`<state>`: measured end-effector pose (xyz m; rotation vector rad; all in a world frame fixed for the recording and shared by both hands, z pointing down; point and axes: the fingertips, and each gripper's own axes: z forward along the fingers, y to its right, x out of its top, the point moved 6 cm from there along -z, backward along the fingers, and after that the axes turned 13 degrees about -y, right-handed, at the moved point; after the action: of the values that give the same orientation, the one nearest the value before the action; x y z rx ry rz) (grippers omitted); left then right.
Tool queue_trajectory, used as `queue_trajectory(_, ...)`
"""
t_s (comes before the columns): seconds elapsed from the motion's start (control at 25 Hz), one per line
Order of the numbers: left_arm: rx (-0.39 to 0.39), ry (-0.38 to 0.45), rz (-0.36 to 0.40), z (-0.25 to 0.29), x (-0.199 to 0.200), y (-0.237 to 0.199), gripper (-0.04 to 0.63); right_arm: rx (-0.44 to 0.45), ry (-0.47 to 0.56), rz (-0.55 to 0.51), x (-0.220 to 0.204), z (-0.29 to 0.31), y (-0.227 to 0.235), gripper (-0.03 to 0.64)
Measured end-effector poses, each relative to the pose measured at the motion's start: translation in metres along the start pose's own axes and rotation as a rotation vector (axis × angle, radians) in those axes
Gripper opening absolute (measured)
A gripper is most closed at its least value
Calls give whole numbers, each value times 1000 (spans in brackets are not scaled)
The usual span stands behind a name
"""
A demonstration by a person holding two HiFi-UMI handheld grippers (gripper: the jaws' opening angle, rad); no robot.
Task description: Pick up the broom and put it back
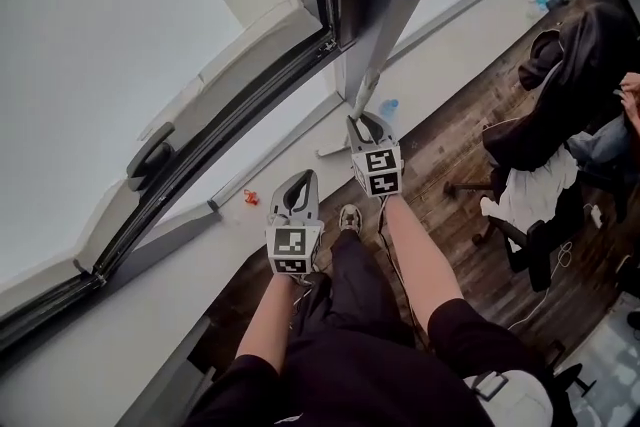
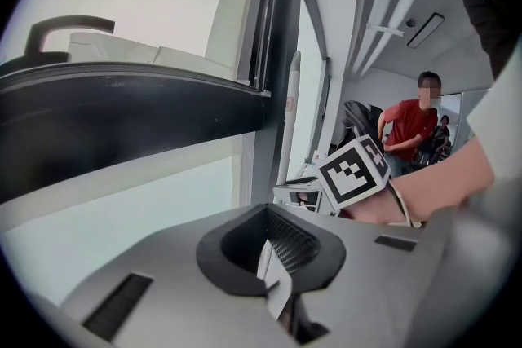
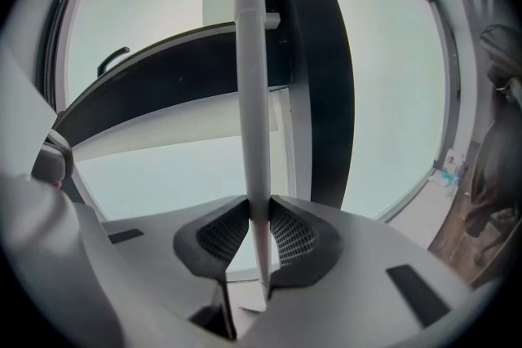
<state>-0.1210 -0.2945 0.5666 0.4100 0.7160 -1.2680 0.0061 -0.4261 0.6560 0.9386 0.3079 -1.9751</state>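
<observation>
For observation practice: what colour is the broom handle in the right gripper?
The broom handle is white, clearest in the right gripper view.

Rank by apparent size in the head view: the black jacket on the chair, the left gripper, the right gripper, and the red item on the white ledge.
1. black jacket, largest.
2. left gripper and right gripper: near alike, and the left looks nearer the camera, so unranked.
3. red item, smallest.

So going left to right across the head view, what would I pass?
Dark window handle → small red object on the sill → left gripper → right gripper, shut on the white broom handle → chair draped with a dark jacket.
</observation>
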Motion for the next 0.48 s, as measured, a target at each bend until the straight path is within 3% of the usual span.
queue_trajectory(0.48,20,-22,-11,-6,-2,4,0,-4,14,18,29,40,21,94)
